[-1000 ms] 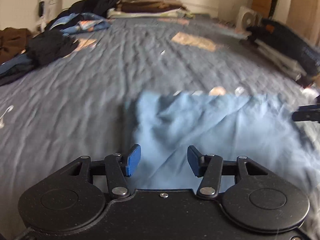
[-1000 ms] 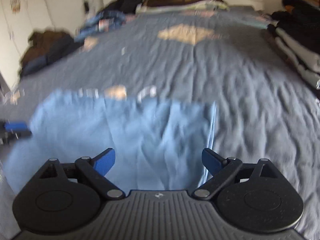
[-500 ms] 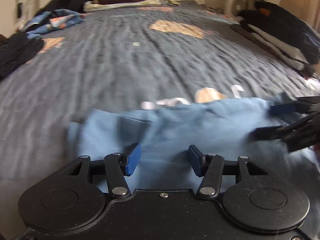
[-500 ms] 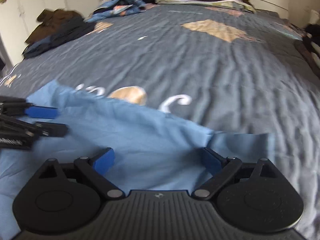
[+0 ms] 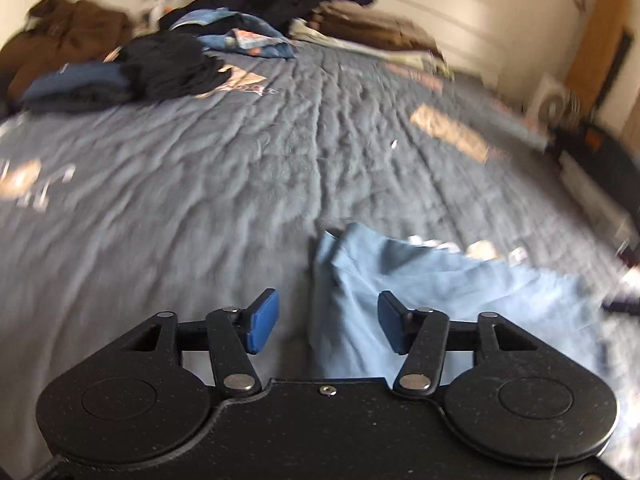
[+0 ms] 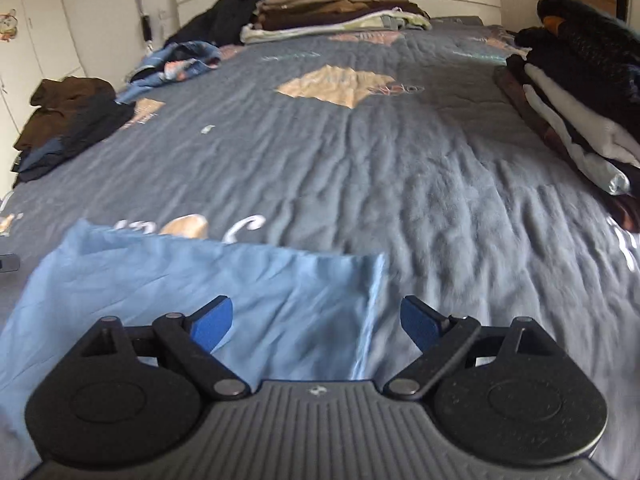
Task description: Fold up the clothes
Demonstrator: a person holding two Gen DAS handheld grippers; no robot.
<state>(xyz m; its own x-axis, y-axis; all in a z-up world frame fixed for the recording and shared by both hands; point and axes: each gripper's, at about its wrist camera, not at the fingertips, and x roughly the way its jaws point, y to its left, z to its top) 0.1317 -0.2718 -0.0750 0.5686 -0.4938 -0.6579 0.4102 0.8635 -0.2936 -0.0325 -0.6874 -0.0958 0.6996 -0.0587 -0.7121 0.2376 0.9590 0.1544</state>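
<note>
A light blue cloth (image 6: 192,288) is seen lying flat on a grey bed (image 6: 400,184), its long axis running left to right across both views. The left gripper (image 5: 328,322) is held over the cloth's left edge, jaws spread and empty, with that edge lying between them. The right gripper (image 6: 316,326) is held over the right edge, jaws spread wide and empty, the edge likewise between them. Each hand is nearest its own end, so the next fold is judged likely to be taken from both ends.
</note>
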